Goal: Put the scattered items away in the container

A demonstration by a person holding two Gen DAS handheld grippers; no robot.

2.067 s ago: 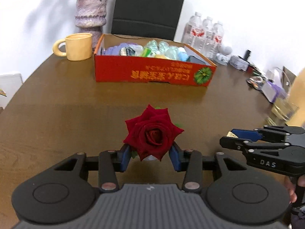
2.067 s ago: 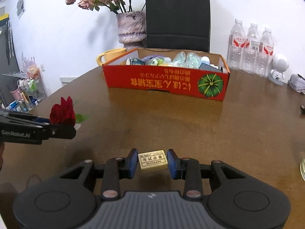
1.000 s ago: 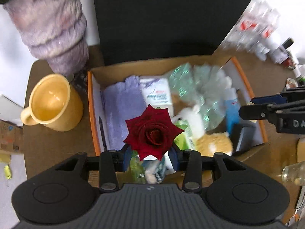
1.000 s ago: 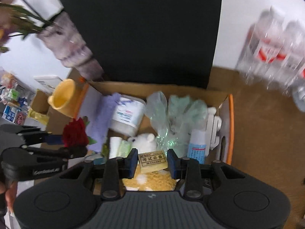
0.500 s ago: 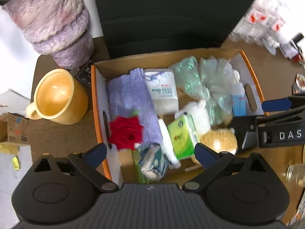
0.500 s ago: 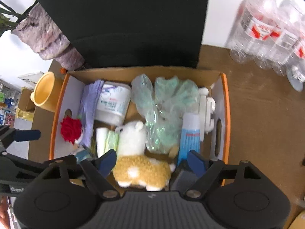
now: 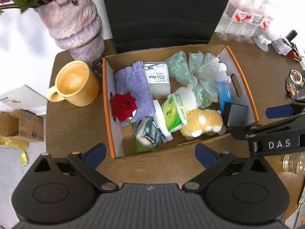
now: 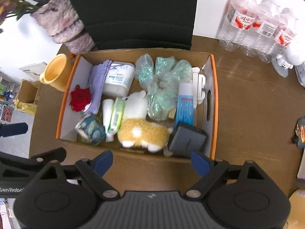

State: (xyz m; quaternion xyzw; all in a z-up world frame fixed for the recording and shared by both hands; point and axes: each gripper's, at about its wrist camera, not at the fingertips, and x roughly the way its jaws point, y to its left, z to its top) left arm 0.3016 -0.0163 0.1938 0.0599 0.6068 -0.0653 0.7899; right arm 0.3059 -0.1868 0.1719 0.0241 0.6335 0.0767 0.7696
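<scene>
The cardboard box [image 7: 246, 87] with orange rims sits on the brown table, full of items; it also shows in the right wrist view [image 8: 213, 87]. A red rose [image 7: 123, 106] lies at its left side on a purple cloth [image 7: 133, 87]; it also shows in the right wrist view [image 8: 80, 98]. A plush toy [image 8: 141, 131], green tissue pack [image 7: 174, 112], blue tube [image 8: 185, 106] and dark case [image 8: 187, 140] lie inside. The small yellow eraser is hidden. My left gripper [image 7: 150, 153] and right gripper [image 8: 151, 160] hover open and empty above the box's near edge.
A yellow mug [image 7: 74, 84] and a purple vase [image 7: 74, 19] stand left of the box. A black chair [image 7: 162, 9] is behind it. Water bottles [image 8: 253, 24] stand at the back right. Small items [image 7: 294, 82] lie at the table's right.
Both grippers carried their items over the box and opened. The rose dropped onto the purple cloth and the eraser fell in. Both grippers have since pulled back a little.
</scene>
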